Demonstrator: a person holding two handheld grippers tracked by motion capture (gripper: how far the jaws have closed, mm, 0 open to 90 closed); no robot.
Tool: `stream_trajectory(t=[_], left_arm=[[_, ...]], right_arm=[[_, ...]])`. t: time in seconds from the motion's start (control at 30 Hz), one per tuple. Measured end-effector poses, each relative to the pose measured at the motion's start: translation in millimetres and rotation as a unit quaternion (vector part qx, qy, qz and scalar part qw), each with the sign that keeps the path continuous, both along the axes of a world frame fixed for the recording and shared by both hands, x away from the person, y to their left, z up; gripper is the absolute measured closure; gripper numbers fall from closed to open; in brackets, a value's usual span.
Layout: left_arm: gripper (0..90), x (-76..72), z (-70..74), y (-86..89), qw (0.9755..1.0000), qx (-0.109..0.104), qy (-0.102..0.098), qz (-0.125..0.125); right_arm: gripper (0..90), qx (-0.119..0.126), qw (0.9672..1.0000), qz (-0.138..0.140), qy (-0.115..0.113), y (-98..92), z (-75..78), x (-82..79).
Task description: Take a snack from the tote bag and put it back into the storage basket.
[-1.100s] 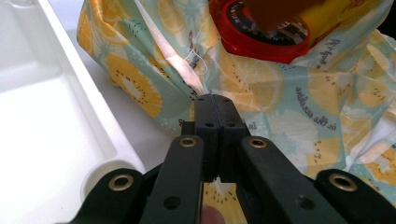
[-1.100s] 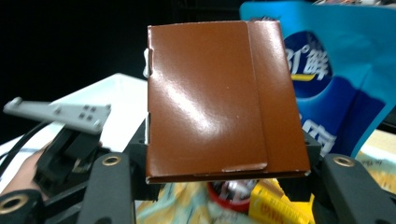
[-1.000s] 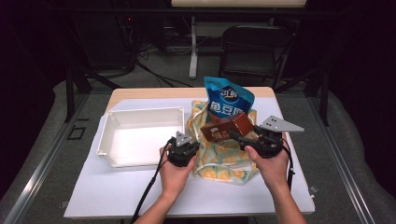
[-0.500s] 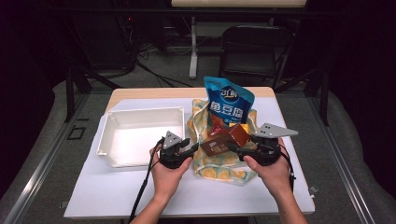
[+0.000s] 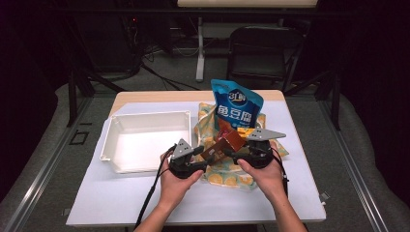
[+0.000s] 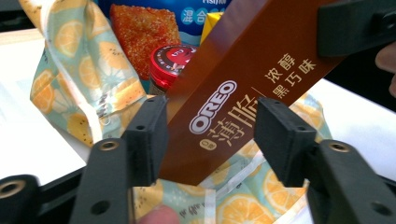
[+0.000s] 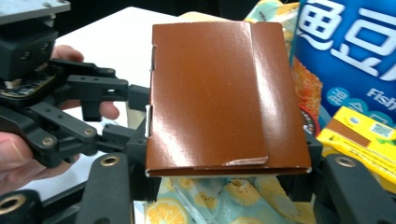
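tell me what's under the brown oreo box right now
Under the Oreo box lies the orange-print bag. Behind it show a red-capped jar, an orange snack packet and a blue pouch. The box hides the jar's body.

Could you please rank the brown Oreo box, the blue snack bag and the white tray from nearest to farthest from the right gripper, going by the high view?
1. Brown Oreo box: at the right gripper, between its jaws.
2. Blue snack bag: behind it, standing in the orange-print bag.
3. White tray: far left.
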State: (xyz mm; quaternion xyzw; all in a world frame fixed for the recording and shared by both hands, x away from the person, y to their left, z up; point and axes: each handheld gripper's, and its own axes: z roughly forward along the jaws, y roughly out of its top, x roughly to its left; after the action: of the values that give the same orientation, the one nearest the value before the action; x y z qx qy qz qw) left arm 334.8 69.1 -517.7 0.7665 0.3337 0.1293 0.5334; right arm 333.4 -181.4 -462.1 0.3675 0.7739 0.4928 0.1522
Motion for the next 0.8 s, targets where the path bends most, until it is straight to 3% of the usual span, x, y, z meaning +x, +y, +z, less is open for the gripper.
stream_trajectory(t=[0.13,0.2,0.3,0.5,0.57,0.67,0.8], left_arm=[[29.8,-2.4,-2.0,-5.7,0.9998,0.014,-0.014,-0.01],[26.2,-4.0,-3.4,-10.7,0.9992,0.033,-0.023,-0.007],[21.7,-3.6,-2.9,-14.1,0.9991,0.033,-0.026,-0.005],[20.5,-5.7,3.6,-19.1,0.9979,0.041,-0.048,-0.016],[19.4,-7.6,4.8,-21.6,0.997,0.048,-0.058,-0.013],[19.3,-7.3,4.9,-22.8,0.9971,0.048,-0.058,-0.012],[21.6,-8.3,3.7,-23.3,0.9963,0.055,-0.066,-0.008]], right_arm=[[42.9,-0.001,1.0,0.0,0.002,3.4,3.3,-1.9],[43.0,0.004,1.0,0.001,0.002,4.6,5.5,-2.6],[43.0,-0.005,1.0,-0.005,-0.007,5.9,12.0,-6.4],[43.1,0.007,0.9998,-0.018,-0.002,1.7,22.1,-10.9],[43.1,0.013,0.9998,-0.012,0.001,1.4,24.9,-11.9],[43.1,0.016,0.9999,-0.002,0.002,4.7,28.9,-15.0],[43.1,0.009,0.9999,0.007,-0.004,9.0,34.7,-19.9]])
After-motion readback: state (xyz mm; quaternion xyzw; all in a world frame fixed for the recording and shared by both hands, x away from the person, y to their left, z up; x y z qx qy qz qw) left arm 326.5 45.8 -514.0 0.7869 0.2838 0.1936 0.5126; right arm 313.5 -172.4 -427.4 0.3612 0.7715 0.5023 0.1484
